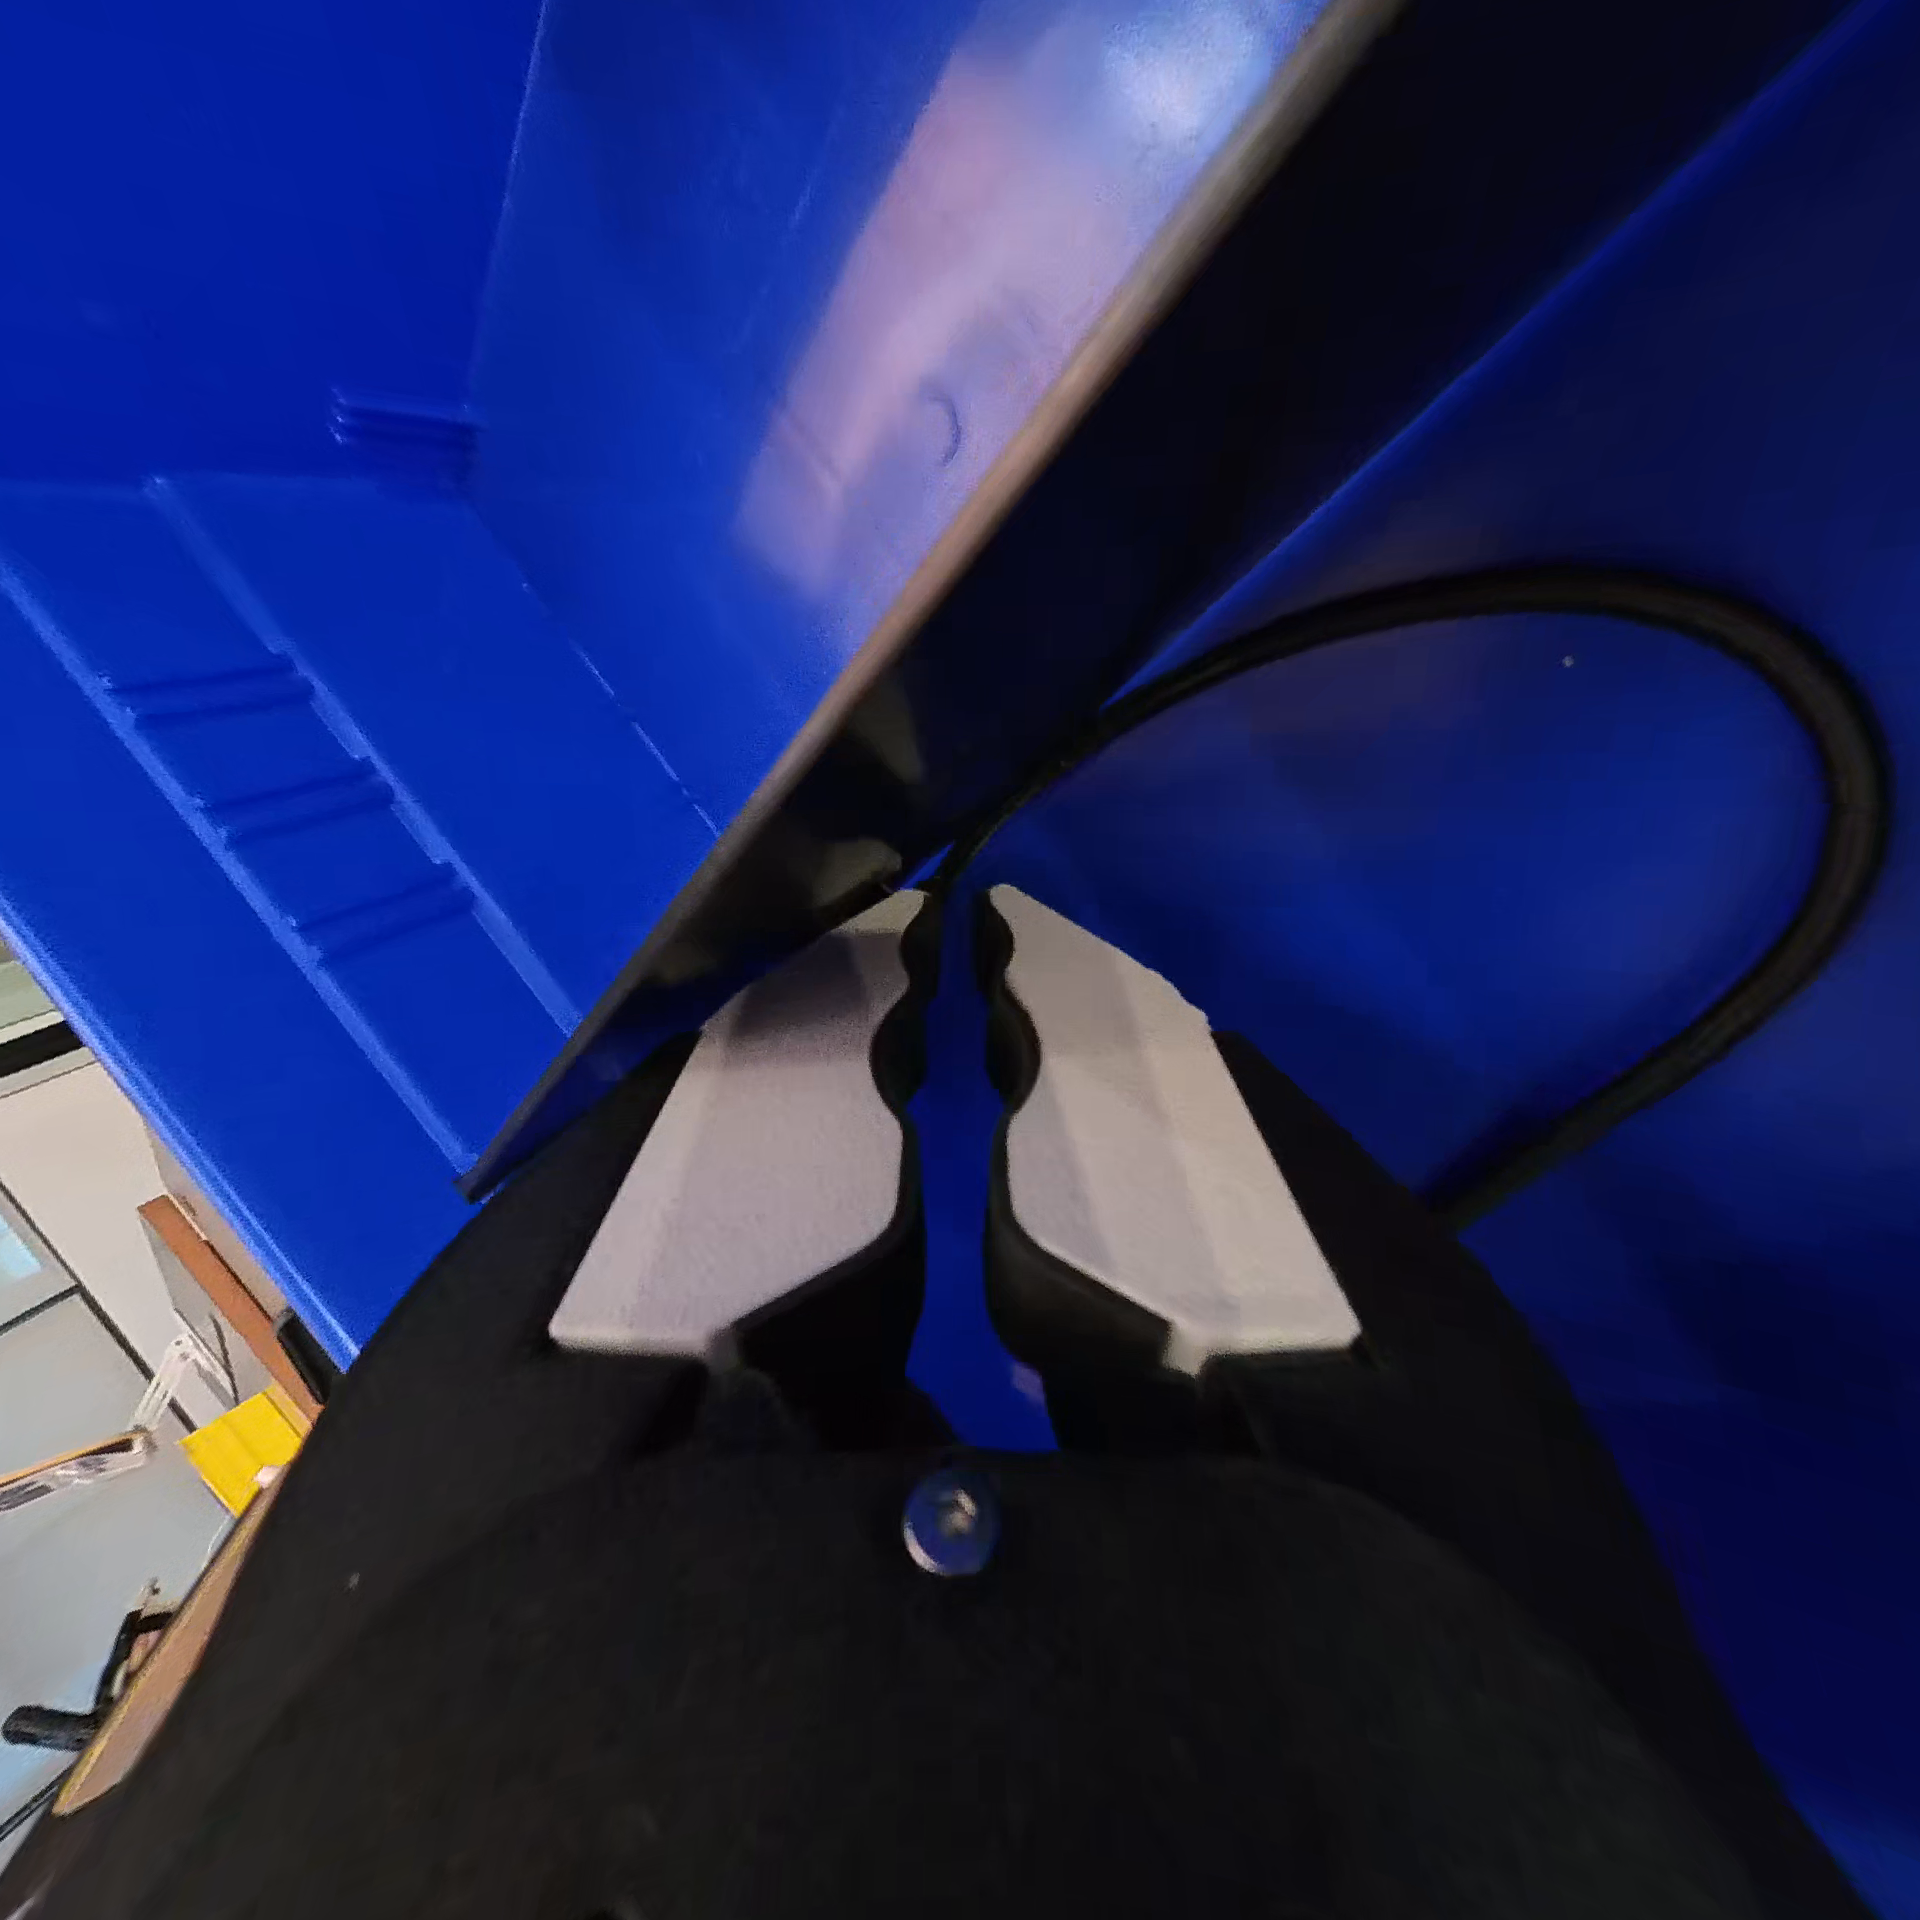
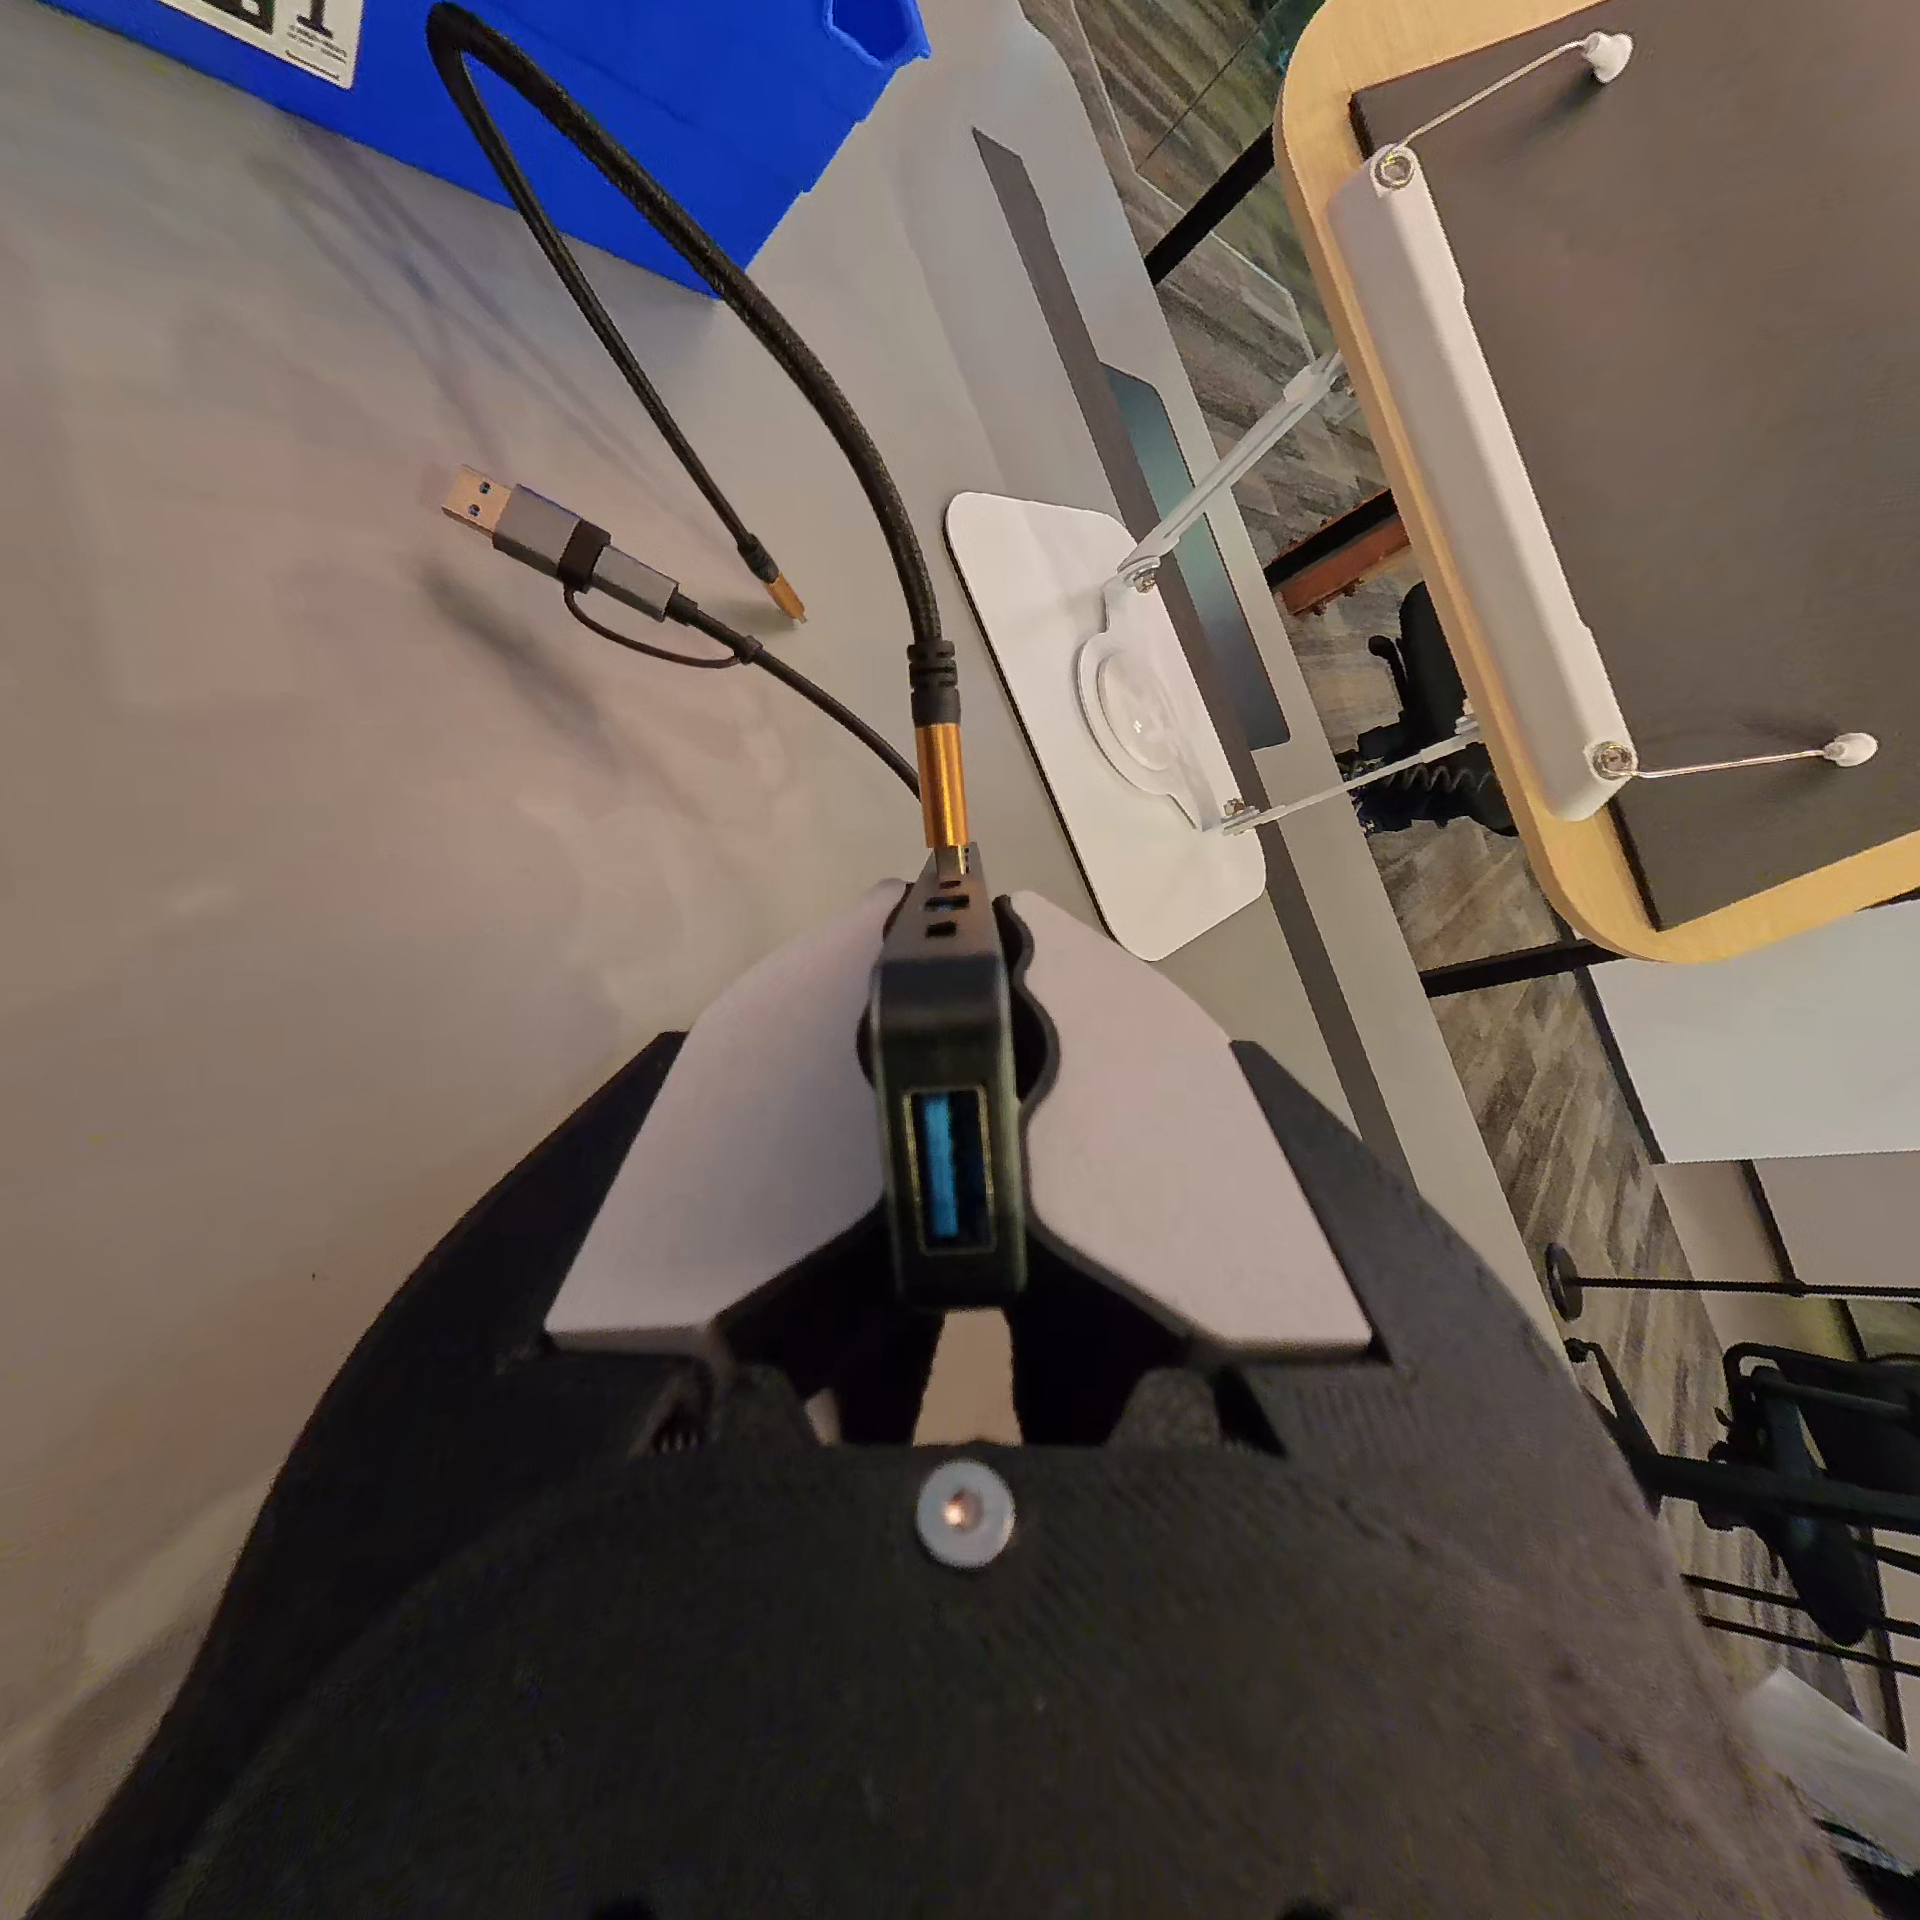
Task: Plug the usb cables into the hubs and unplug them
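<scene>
In the right wrist view my right gripper point(image 2: 951, 904) is shut on a black USB hub point(image 2: 948, 1023), held above the grey table with its blue port facing the camera. A black braided cable point(image 2: 831, 384) with a gold plug point(image 2: 940, 779) is plugged into the hub's far end. The cable's other gold end point(image 2: 784, 597) lies on the table. The hub's own lead ends in a grey USB plug point(image 2: 561, 545) lying on the table. In the left wrist view my left gripper point(image 1: 954, 904) is inside a blue bin point(image 1: 312, 312), its jaws nearly closed on a thin black cable point(image 1: 1849, 790) that loops to the right.
A black divider plate point(image 1: 1039, 582) crosses the bin right beside my left fingertips. In the right wrist view the blue bin point(image 2: 644, 94) stands at the table's far side. A white pad with a clear stand point(image 2: 1039, 582) sits near the table's right edge. A second table point(image 2: 1662, 416) stands beyond. Tip to tip, the grippers are about 40 cm apart.
</scene>
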Demonstrator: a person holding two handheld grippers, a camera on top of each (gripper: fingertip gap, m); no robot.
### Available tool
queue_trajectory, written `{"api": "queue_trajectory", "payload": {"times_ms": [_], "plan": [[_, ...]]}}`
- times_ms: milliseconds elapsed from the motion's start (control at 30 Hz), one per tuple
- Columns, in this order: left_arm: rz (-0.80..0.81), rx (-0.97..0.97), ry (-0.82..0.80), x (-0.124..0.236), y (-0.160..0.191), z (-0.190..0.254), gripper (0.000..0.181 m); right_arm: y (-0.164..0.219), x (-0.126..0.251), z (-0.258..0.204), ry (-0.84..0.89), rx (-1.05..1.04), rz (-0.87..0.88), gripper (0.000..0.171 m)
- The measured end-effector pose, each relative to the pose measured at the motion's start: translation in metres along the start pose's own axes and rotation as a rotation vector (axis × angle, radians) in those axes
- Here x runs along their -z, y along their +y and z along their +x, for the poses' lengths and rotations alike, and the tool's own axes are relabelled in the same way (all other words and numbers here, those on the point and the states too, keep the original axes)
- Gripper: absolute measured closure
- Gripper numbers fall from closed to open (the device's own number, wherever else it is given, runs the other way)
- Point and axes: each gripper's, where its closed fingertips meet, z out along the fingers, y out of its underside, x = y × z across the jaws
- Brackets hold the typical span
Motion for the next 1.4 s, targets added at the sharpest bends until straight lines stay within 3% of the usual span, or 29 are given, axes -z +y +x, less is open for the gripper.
{"api": "queue_trajectory", "payload": {"times_ms": [233, 300, 533, 700, 1033, 1200, 1333, 1400], "plan": [[0.013, 0.011, 0.087, 0.001, -0.001, 0.006, 0.181, 0.001, 0.000, 0.001, -0.001, -0.008, 0.002, 0.160], [0.007, 0.000, 0.135, 0.007, -0.001, 0.014, 0.176, 0.001, 0.000, 0.001, -0.002, -0.010, 0.001, 0.160], [0.054, -0.026, 0.077, 0.010, -0.008, 0.008, 0.150, 0.002, 0.001, 0.002, -0.002, -0.010, -0.003, 0.160], [0.083, 0.072, 0.149, 0.010, -0.010, 0.010, 0.147, 0.001, 0.000, 0.001, -0.007, -0.011, 0.000, 0.160], [0.127, 0.414, 0.380, 0.007, -0.016, 0.017, 0.153, 0.001, 0.002, 0.002, -0.008, -0.020, 0.003, 0.160], [0.120, 0.348, 0.413, 0.012, -0.018, 0.028, 0.174, 0.001, 0.003, 0.002, -0.009, -0.022, 0.002, 0.160], [0.094, 0.371, 0.316, 0.009, -0.011, 0.015, 0.127, 0.003, 0.003, 0.003, -0.009, -0.027, -0.001, 0.159], [0.113, 0.399, 0.322, 0.010, -0.013, 0.016, 0.116, 0.004, 0.002, 0.003, -0.011, -0.032, -0.002, 0.160]]}}
